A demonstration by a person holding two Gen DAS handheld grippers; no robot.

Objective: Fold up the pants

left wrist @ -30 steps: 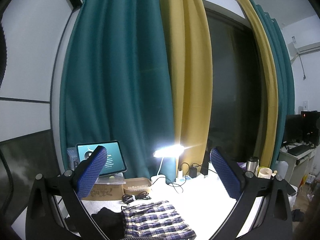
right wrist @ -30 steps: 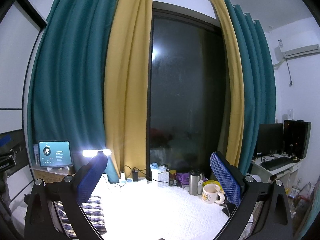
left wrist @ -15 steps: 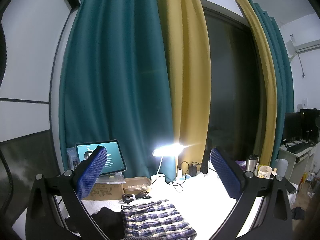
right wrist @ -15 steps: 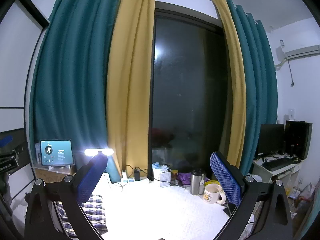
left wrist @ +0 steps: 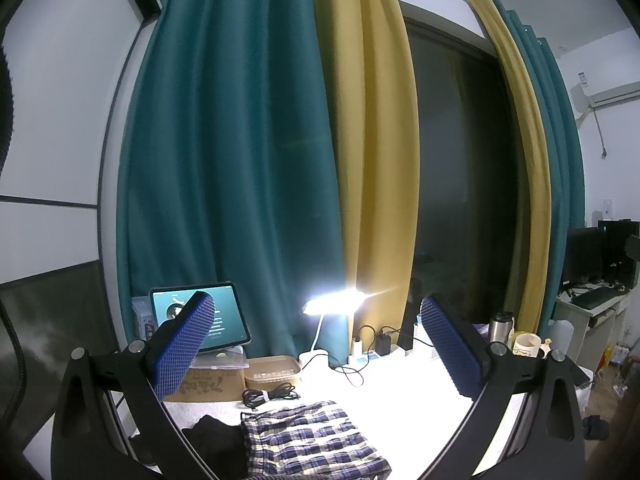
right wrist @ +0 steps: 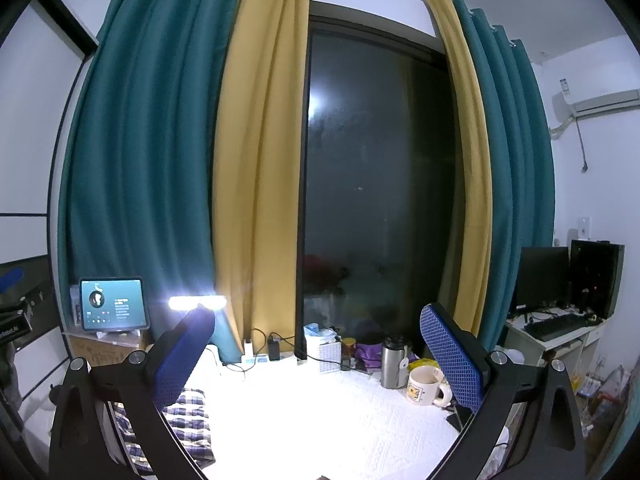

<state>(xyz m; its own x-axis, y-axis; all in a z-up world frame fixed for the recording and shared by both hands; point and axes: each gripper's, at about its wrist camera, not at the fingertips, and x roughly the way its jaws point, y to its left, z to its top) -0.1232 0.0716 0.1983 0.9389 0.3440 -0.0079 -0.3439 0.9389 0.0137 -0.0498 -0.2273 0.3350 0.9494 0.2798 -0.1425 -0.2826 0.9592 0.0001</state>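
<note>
Folded blue-and-cream plaid pants [left wrist: 312, 440] lie on the white table [left wrist: 400, 400], low in the left wrist view, with a dark garment [left wrist: 212, 436] beside them on the left. In the right wrist view the plaid pants [right wrist: 188, 420] show at the lower left, partly hidden behind a finger. My left gripper [left wrist: 316, 344] is open and held well above the pants, with nothing between its blue pads. My right gripper [right wrist: 316, 356] is open too, raised over the bare middle of the table [right wrist: 320, 412].
Along the table's back stand a tablet [left wrist: 200, 320] on a cardboard box, a lit desk lamp [left wrist: 336, 304], chargers and cables [left wrist: 268, 394], a steel flask [right wrist: 394, 362] and a mug [right wrist: 424, 386]. Curtains and a dark window lie behind. A desk with monitors [right wrist: 560, 280] stands at the right.
Both grippers have tilted slightly; the view has shifted a little. The pants and the pads' spacing are unchanged.
</note>
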